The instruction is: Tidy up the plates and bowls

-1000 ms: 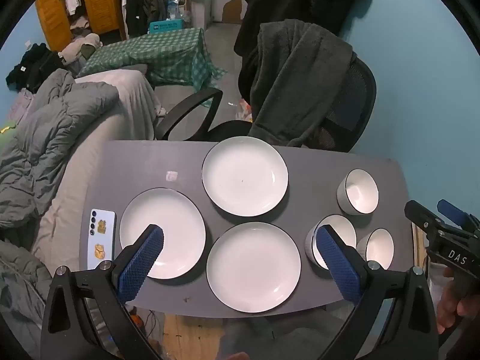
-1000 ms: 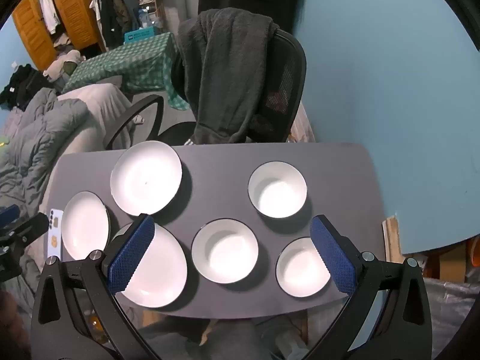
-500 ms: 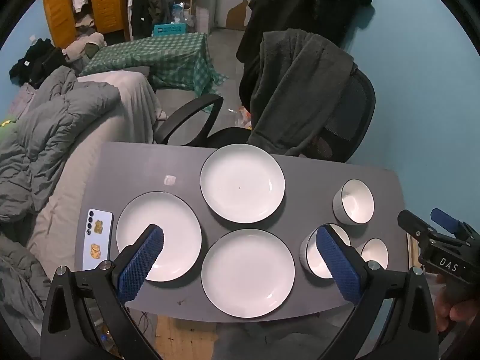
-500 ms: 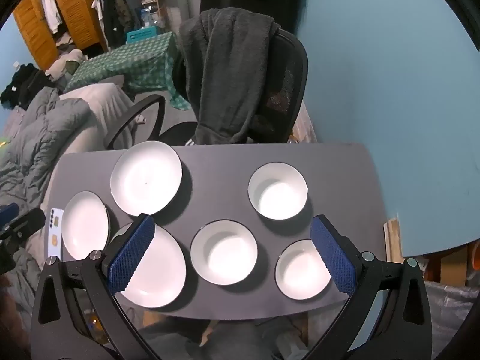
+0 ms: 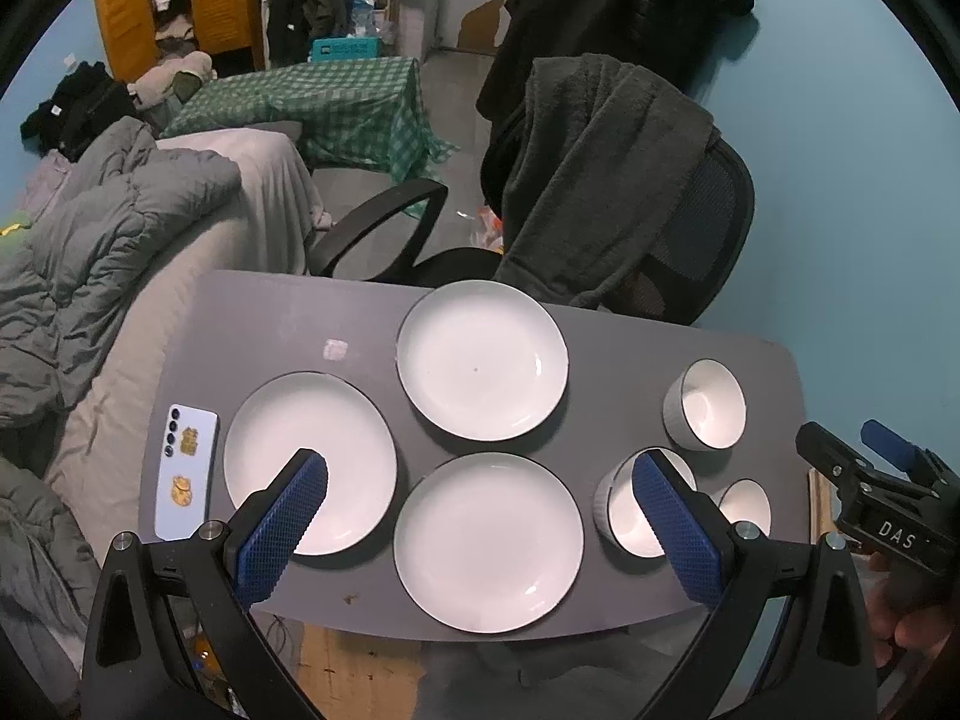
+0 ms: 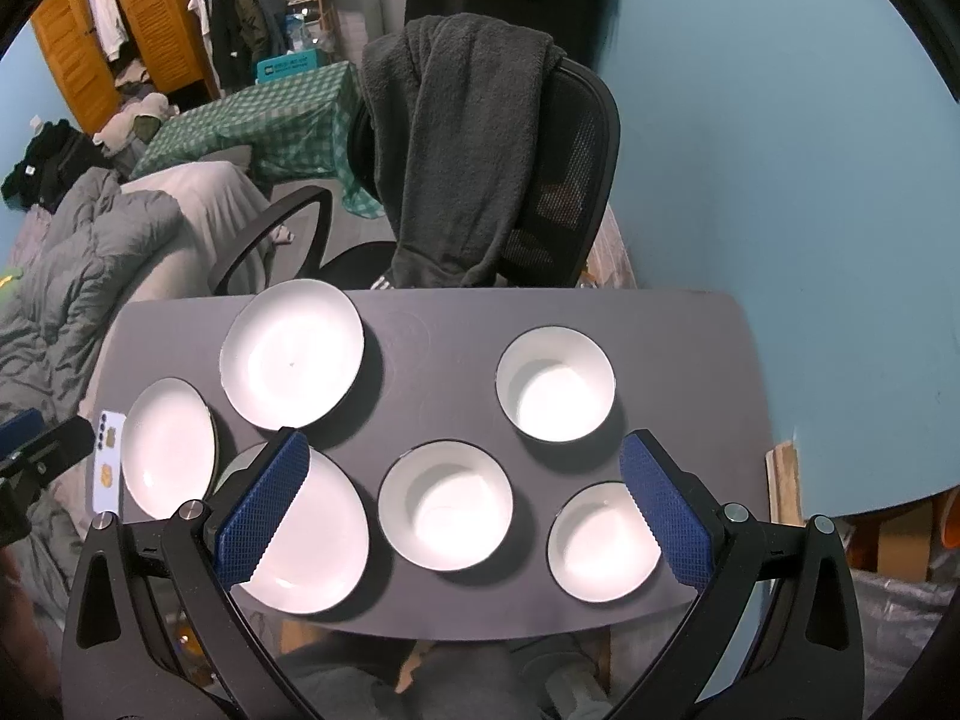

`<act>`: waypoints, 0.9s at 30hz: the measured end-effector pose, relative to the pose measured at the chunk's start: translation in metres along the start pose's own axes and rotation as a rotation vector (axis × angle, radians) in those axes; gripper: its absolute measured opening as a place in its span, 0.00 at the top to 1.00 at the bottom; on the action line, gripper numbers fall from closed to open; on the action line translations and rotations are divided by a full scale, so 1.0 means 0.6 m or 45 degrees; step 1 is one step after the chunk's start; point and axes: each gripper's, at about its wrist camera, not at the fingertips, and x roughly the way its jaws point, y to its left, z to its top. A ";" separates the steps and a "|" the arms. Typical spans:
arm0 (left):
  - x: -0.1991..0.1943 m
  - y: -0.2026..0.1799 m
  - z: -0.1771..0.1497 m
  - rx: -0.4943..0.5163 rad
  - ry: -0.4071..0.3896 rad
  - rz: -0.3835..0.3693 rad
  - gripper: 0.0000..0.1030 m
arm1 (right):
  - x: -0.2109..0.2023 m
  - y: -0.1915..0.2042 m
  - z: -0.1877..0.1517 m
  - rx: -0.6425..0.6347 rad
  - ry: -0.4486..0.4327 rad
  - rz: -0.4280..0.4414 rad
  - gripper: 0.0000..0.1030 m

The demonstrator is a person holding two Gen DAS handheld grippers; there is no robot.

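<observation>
**Both grippers hovering open over the spread-out dishes**

You are holding the left gripper [image 5: 480, 519] above the grey table [image 5: 270, 324] with its jaws spread wide and nothing between them. Its blue pads [image 5: 282, 531] are framing the near plate [image 5: 489, 543], which is lying flat close to the table's near edge. The left plate [image 5: 309, 462] is sitting just beside it, partly behind the left pad, and the far plate [image 5: 482, 360] is lying toward the chair [image 5: 702, 240], which is carrying a dark fleece [image 5: 600, 168] over its back. A phone [image 5: 183, 471] is lying flat near the table's left edge, just beside the left plate.

You are keeping the right gripper [image 6: 465, 501] over the table's right half, jaws likewise wide apart and gripping nothing. Between its fingers [image 6: 666, 510] the middle bowl [image 6: 446, 507] is standing upright, apart from its neighbours. The far bowl [image 6: 555, 383] is sitting further back and to the right, and the near bowl [image 6: 603, 549] is standing by the near right corner, partly behind the right pad. All three bowls and all three plates are resting separately on the tabletop, none stacked. In the left wrist view your hand [image 5: 912, 630] is showing at the lower right edge, behind the other gripper's body.
</observation>
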 end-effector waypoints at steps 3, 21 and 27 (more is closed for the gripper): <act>0.001 0.001 0.001 -0.007 0.002 -0.005 0.00 | 0.000 0.002 -0.003 -0.006 -0.003 0.002 0.01; -0.002 0.003 -0.011 0.015 0.006 -0.023 0.00 | 0.002 0.002 0.001 -0.006 -0.002 0.018 0.01; -0.004 -0.004 -0.011 0.020 0.004 -0.027 0.00 | 0.002 0.001 -0.001 -0.003 -0.002 0.023 0.01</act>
